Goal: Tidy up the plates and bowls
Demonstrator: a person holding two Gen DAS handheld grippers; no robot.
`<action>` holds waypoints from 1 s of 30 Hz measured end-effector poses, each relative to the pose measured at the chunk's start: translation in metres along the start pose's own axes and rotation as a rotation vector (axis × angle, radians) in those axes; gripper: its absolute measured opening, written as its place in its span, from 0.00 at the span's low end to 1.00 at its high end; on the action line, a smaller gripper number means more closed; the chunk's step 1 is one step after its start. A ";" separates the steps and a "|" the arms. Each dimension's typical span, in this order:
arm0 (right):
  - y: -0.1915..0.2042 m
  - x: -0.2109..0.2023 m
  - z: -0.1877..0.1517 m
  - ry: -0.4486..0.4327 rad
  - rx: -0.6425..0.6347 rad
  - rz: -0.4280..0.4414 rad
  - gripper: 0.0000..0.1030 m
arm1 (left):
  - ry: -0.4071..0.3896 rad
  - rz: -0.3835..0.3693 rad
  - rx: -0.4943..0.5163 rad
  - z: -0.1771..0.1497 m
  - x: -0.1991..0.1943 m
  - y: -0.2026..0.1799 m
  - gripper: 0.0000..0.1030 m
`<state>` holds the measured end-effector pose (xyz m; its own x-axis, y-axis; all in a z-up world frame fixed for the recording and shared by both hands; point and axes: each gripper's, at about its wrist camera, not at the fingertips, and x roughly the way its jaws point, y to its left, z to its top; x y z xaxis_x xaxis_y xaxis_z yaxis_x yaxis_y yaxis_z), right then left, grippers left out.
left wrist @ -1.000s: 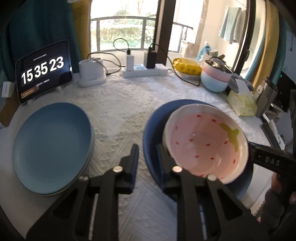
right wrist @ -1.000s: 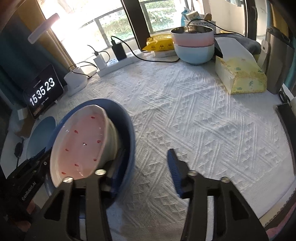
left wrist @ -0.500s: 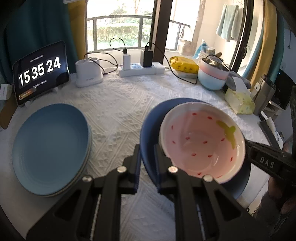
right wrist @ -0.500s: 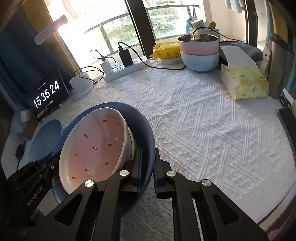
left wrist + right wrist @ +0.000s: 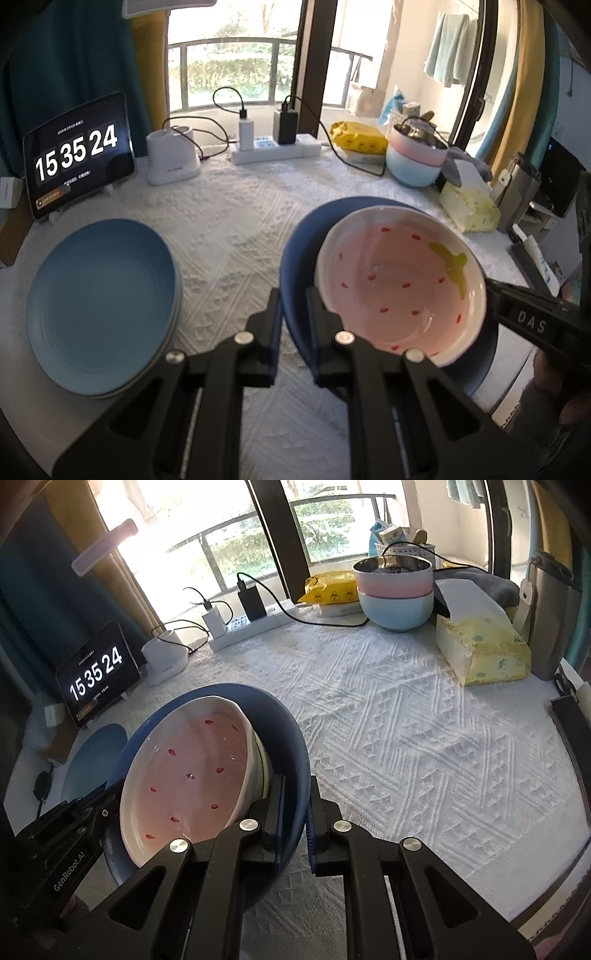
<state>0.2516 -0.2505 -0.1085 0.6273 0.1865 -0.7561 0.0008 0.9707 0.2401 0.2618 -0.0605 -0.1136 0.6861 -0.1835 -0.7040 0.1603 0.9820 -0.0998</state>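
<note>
Both jaws were clenched on opposite rims of the dark blue plate (image 5: 295,258), which carried the slippery, fragile strawberry bowl (image 5: 399,288); it wanted level carrying

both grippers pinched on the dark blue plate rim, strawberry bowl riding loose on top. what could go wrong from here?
1. The strawberry bowl sits unheld and off-centre on the dark blue plate; any tilt may slide it off.
2. The left gripper and right gripper pinch only thin rim, so the plate could pivot or slip.
3. Moving toward the light blue plate stack with the bowl aboard risks a clash when stacking.
</note>
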 end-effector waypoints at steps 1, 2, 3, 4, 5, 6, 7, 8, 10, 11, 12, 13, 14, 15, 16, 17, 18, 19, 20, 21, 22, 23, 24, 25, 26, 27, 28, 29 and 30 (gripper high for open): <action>0.000 -0.002 0.001 -0.004 0.000 0.000 0.11 | -0.003 -0.002 -0.002 0.001 -0.001 0.000 0.11; 0.001 -0.003 0.002 -0.005 0.000 0.000 0.11 | -0.006 -0.003 -0.002 0.003 -0.003 0.001 0.11; 0.002 -0.004 0.002 -0.007 0.000 0.000 0.11 | -0.009 -0.003 0.000 0.003 -0.004 0.000 0.11; 0.002 -0.006 0.003 -0.011 0.001 0.001 0.11 | -0.012 -0.003 0.002 0.004 -0.006 0.000 0.11; 0.003 -0.007 0.005 -0.013 0.001 0.001 0.11 | -0.014 -0.004 0.002 0.005 -0.007 0.000 0.11; 0.003 -0.009 0.006 -0.015 0.001 0.001 0.11 | -0.016 -0.007 0.001 0.005 -0.008 0.000 0.11; 0.004 -0.010 0.007 -0.017 0.001 0.001 0.11 | -0.019 -0.009 0.002 0.006 -0.010 0.000 0.11; 0.004 -0.012 0.009 -0.020 0.001 0.001 0.11 | -0.022 -0.011 0.000 0.007 -0.012 0.001 0.11; 0.006 -0.015 0.010 -0.026 0.000 0.001 0.11 | -0.030 -0.013 0.000 0.009 -0.015 0.002 0.11; 0.008 -0.017 0.011 -0.030 -0.001 0.001 0.11 | -0.035 -0.014 -0.002 0.011 -0.017 0.003 0.11; 0.010 -0.019 0.012 -0.034 -0.003 0.001 0.11 | -0.039 -0.014 -0.002 0.012 -0.019 0.003 0.11; 0.011 -0.021 0.014 -0.040 -0.006 0.001 0.11 | -0.045 -0.014 -0.002 0.013 -0.021 0.004 0.11; 0.013 -0.021 0.015 -0.044 -0.008 0.001 0.11 | -0.049 -0.014 -0.004 0.015 -0.023 0.005 0.11; 0.015 -0.023 0.016 -0.048 -0.012 0.001 0.11 | -0.053 -0.014 -0.005 0.016 -0.025 0.007 0.11; 0.017 -0.024 0.017 -0.052 -0.016 0.001 0.11 | -0.058 -0.014 -0.007 0.017 -0.026 0.008 0.11; 0.020 -0.026 0.019 -0.056 -0.020 0.001 0.11 | -0.062 -0.014 -0.009 0.018 -0.028 0.010 0.11; 0.022 -0.026 0.020 -0.060 -0.024 0.003 0.11 | -0.065 -0.013 -0.010 0.019 -0.030 0.012 0.11; 0.024 -0.027 0.021 -0.062 -0.027 0.004 0.11 | -0.068 -0.013 -0.012 0.020 -0.031 0.014 0.11; 0.027 -0.028 0.022 -0.065 -0.032 0.004 0.11 | -0.070 -0.012 -0.012 0.020 -0.033 0.016 0.11; 0.030 -0.028 0.023 -0.068 -0.037 0.005 0.11 | -0.074 -0.010 -0.011 0.021 -0.034 0.018 0.11; 0.032 -0.028 0.024 -0.070 -0.041 0.006 0.11 | -0.078 -0.009 -0.013 0.021 -0.035 0.020 0.11; 0.034 -0.029 0.024 -0.072 -0.044 0.007 0.11 | -0.080 -0.008 -0.016 0.021 -0.036 0.022 0.11; 0.037 -0.029 0.025 -0.074 -0.049 0.007 0.11 | -0.083 -0.007 -0.019 0.021 -0.037 0.025 0.11; 0.040 -0.028 0.026 -0.075 -0.054 0.007 0.11 | -0.085 -0.009 -0.026 0.022 -0.038 0.028 0.11; 0.044 -0.028 0.026 -0.075 -0.059 0.007 0.11 | -0.086 -0.012 -0.034 0.021 -0.039 0.031 0.11; 0.047 -0.027 0.027 -0.075 -0.063 0.007 0.11 | -0.088 -0.014 -0.040 0.021 -0.040 0.034 0.11; 0.050 -0.027 0.027 -0.075 -0.068 0.006 0.11 | -0.091 -0.015 -0.046 0.022 -0.041 0.038 0.11; 0.054 -0.027 0.027 -0.074 -0.074 0.006 0.11 | -0.094 -0.016 -0.052 0.022 -0.042 0.042 0.11; 0.059 -0.027 0.028 -0.076 -0.081 0.006 0.11 | -0.099 -0.015 -0.056 0.022 -0.044 0.046 0.11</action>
<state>0.2568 -0.2027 -0.0569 0.6840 0.1834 -0.7060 -0.0645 0.9793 0.1920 0.2546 -0.0083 -0.0718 0.7508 -0.1992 -0.6298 0.1331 0.9795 -0.1512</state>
